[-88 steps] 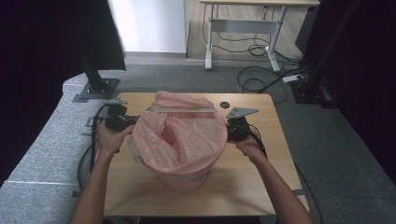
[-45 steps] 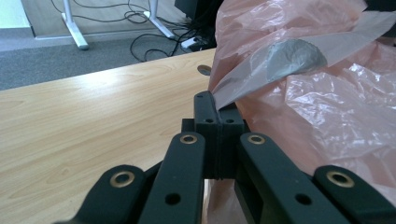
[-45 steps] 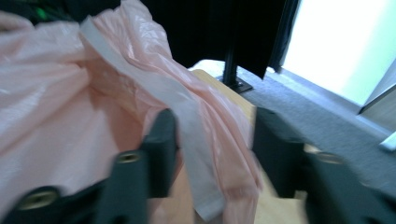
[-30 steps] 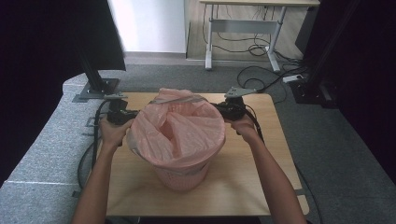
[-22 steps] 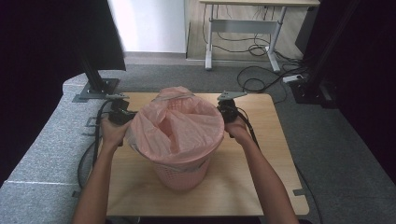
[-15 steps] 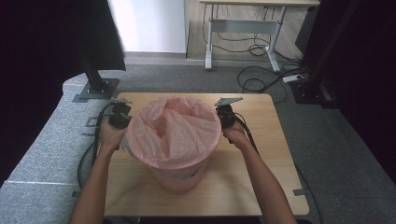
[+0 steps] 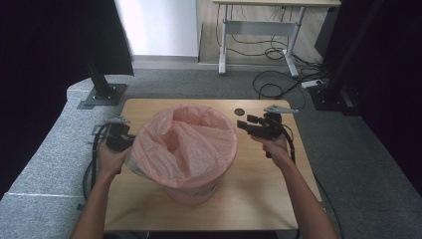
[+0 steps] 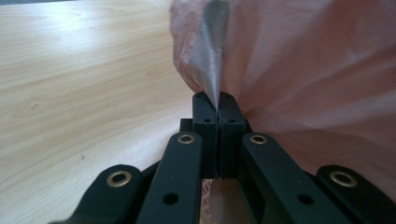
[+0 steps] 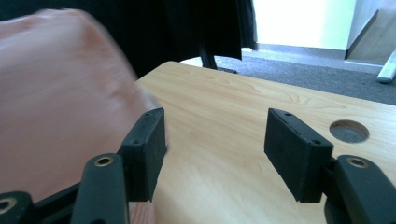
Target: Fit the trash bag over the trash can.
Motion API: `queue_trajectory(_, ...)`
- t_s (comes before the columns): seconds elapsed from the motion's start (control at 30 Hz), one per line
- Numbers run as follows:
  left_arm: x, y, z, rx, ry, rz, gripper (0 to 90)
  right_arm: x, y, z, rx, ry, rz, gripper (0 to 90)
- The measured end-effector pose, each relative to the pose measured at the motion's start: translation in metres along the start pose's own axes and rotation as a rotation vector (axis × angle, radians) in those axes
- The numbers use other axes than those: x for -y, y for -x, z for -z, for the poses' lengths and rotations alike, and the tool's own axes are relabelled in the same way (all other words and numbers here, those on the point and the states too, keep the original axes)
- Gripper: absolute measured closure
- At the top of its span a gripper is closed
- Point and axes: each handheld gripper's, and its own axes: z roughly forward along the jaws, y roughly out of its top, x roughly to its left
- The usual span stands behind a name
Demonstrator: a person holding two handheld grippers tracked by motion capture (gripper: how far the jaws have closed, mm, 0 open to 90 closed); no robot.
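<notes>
Pinching a fold of the thin pink plastic bin liner (image 8: pixel 299 70), the left gripper (image 8: pixel 217 109) has its two black jaws clenched flat together on the film, which stands up from between the pads as a pale, taut crease. That grip sits at the left side of the bin, low against the draped skirt of the liner, just above the pale wooden tabletop (image 8: pixel 79 79). The right gripper (image 9: pixel 212 154) has just been opening: its jaws stand apart with nothing between them, bare wood in the gap, and the liner lies just beside its left-hand pad in the right gripper view, blurred, so I cannot tell whether film and pad touch.

From above, the liner (image 7: pixel 186 144) is spread over the rim of the round bin and hangs down its outside, with the left gripper (image 7: pixel 119 139) at its left edge and the right gripper (image 7: pixel 259 127) near its far right, a little apart from the plastic.

The likely trouble, as I judge it, is one-sided pull. With only the left side held, a further tug could drag the liner off the right of the rim, tear the film at the pinch, or slide the light bin across the table. The small round hole (image 9: pixel 349 131) in the tabletop lies beyond the right gripper and plays no part.
</notes>
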Motion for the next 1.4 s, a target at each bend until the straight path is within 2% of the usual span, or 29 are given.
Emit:
queue_trajectory(0.13,0.01,0.009,0.006,-0.006,0.013,0.009,87.0,0.015,-0.02,0.038,-0.046,-0.032,0.018,34.1)
queue_trajectory(0.23,0.018,0.015,0.01,-0.004,0.025,0.023,87.1,0.036,-0.047,0.061,-0.099,-0.063,0.054,27.9)
queue_trajectory(0.27,0.019,0.016,0.01,-0.006,0.027,0.024,87.1,0.045,-0.06,0.068,-0.131,-0.073,0.068,25.6)
queue_trajectory(0.37,0.021,0.02,0.01,-0.023,0.023,0.016,87.1,0.059,-0.09,0.076,-0.173,-0.108,0.113,19.1)
queue_trajectory(0.5,0.021,0.023,0.009,-0.027,0.022,0.02,87.3,0.07,-0.133,0.076,-0.23,-0.134,0.172,12.2)
queue_trajectory(0.6,0.021,0.024,0.006,-0.023,0.016,0.019,87.3,0.073,-0.159,0.074,-0.239,-0.123,0.202,11.9)
queue_trajectory(0.7,0.022,0.026,0.003,-0.014,0.015,0.021,87.4,0.071,-0.172,0.071,-0.226,-0.096,0.196,11.8)
queue_trajectory(0.8,0.022,0.027,0.002,-0.016,0.01,0.021,87.7,0.068,-0.174,0.069,-0.179,-0.086,0.217,13.3)
queue_trajectory(0.9,0.022,0.028,0.002,-0.017,0.009,0.018,87.8,0.064,-0.166,0.068,-0.114,-0.073,0.234,26.2)
queue_trajectory(1.0,0.022,0.027,0.002,-0.011,0.01,0.021,88.0,0.062,-0.155,0.069,-0.092,-0.057,0.271,45.1)
queue_trajectory(1.07,0.023,0.027,0.0,0.012,0.01,0.021,87.5,0.06,-0.148,0.07,-0.069,-0.047,0.27,63.0)
queue_trajectory(1.17,0.023,0.029,-0.002,0.018,0.012,0.015,87.7,0.06,-0.137,0.071,-0.063,-0.049,0.25,80.8)
queue_trajectory(1.23,0.023,0.03,-0.002,0.015,0.017,0.015,88.3,0.061,-0.133,0.073,-0.055,-0.04,0.255,87.7)
queue_trajectory(1.3,0.023,0.029,-0.002,0.018,0.021,0.015,89.1,0.062,-0.13,0.075,-0.071,-0.043,0.262,89.3)
queue_trajectory(1.4,0.025,0.029,-0.001,0.027,0.026,0.021,89.7,0.066,-0.126,0.076,-0.071,-0.055,0.3,89.7)
